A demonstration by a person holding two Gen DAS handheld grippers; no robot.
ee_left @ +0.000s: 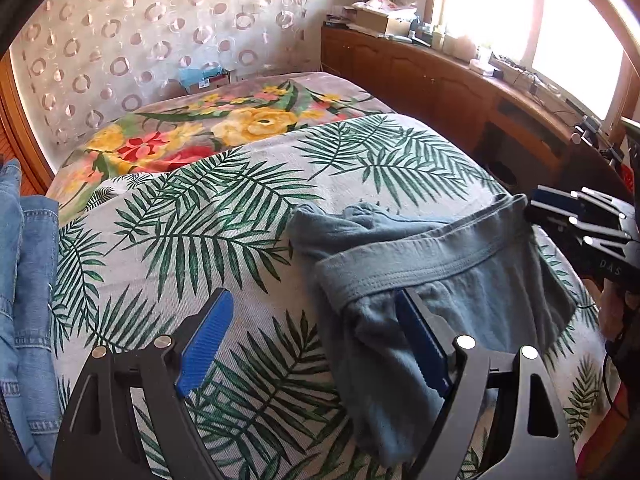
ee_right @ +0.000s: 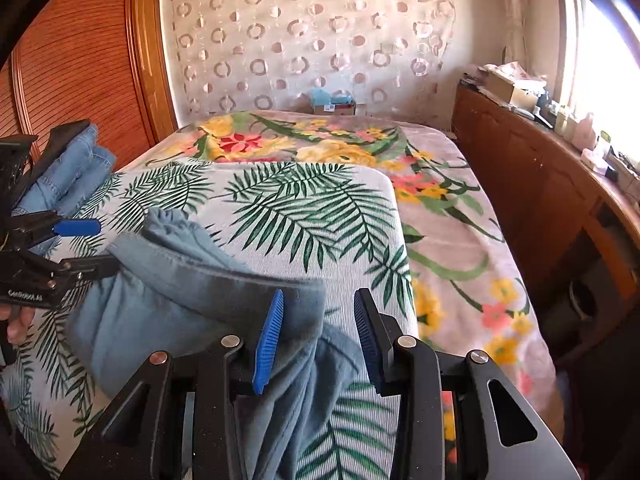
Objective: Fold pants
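Note:
Grey-blue pants (ee_left: 432, 272) lie crumpled on the palm-leaf bedspread (ee_left: 224, 216), waistband (ee_left: 420, 252) facing up. My left gripper (ee_left: 316, 340) is open low over the bed; its right finger rests against the pants' left part, its left finger over bare cover. In the right wrist view the pants (ee_right: 192, 300) lie at lower left. My right gripper (ee_right: 318, 340) is open, straddling the waistband's right end, cloth between the fingers. The left gripper (ee_right: 86, 248) shows at the left edge, open. The right gripper (ee_left: 560, 208) shows at the right edge by the waistband.
Folded blue jeans (ee_left: 28, 280) lie at the bed's left side, also in the right wrist view (ee_right: 68, 172). A floral blanket (ee_left: 224, 120) covers the far bed. A cluttered wooden cabinet (ee_right: 540, 184) runs along the right under the window. A wooden wardrobe (ee_right: 80, 60) stands left.

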